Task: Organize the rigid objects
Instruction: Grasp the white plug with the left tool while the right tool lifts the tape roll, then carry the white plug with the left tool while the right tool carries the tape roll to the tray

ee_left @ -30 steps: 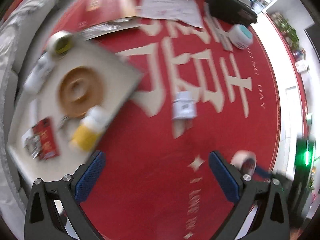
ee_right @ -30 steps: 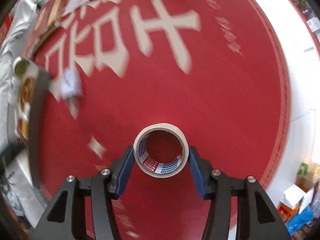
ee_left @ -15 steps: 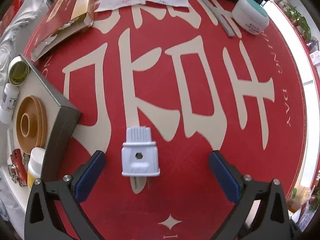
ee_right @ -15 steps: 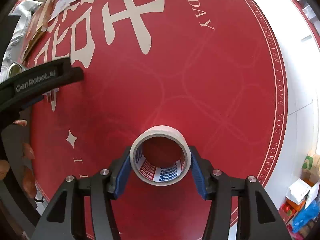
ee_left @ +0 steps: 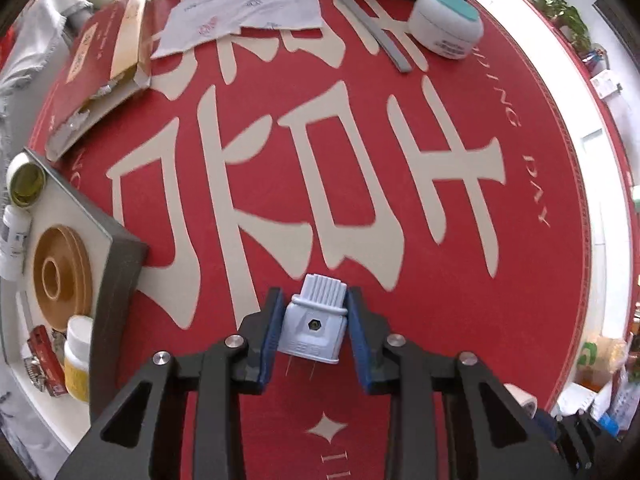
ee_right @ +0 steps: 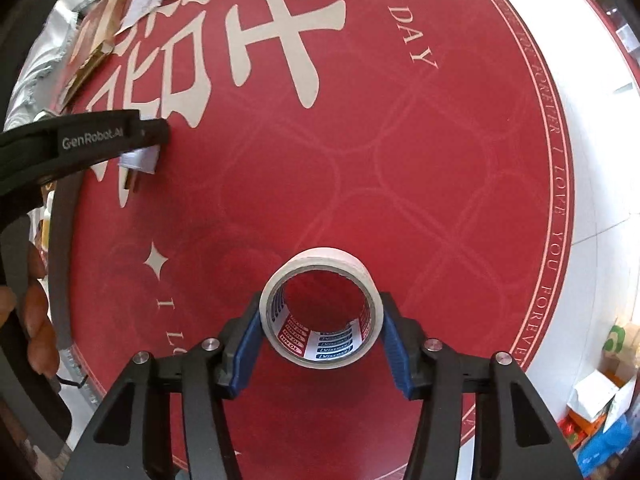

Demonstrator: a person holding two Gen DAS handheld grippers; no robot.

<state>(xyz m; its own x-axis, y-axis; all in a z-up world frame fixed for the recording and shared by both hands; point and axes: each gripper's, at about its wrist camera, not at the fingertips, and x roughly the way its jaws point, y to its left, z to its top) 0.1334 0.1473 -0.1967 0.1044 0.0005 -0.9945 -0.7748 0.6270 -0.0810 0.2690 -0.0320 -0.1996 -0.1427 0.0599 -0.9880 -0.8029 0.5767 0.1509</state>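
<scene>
Plug: light, rigid, slick plastic, left hand-held gripper pinching its flat sides; tape roll: light, stiff, right hand-held gripper clasping its rim.

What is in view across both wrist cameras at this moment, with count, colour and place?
light grey two-prong plug adapter: 1, pale grey, between the left jaws
roll of cream masking tape: 1, cream with red-blue core label, between the right jaws
round red mat with cream lettering: 1, red, under everything
shallow grey-walled tray: 1, grey with pale floor, left of mat
tan ridged disc: 1, tan, in tray
yellow bottle with white cap: 1, in tray
white round jar with teal lid: 1, far side of mat
white paper sheet: 1, far side
left gripper: black, blue pads, shut on adapter
right gripper: black, blue pads, shut on tape
</scene>
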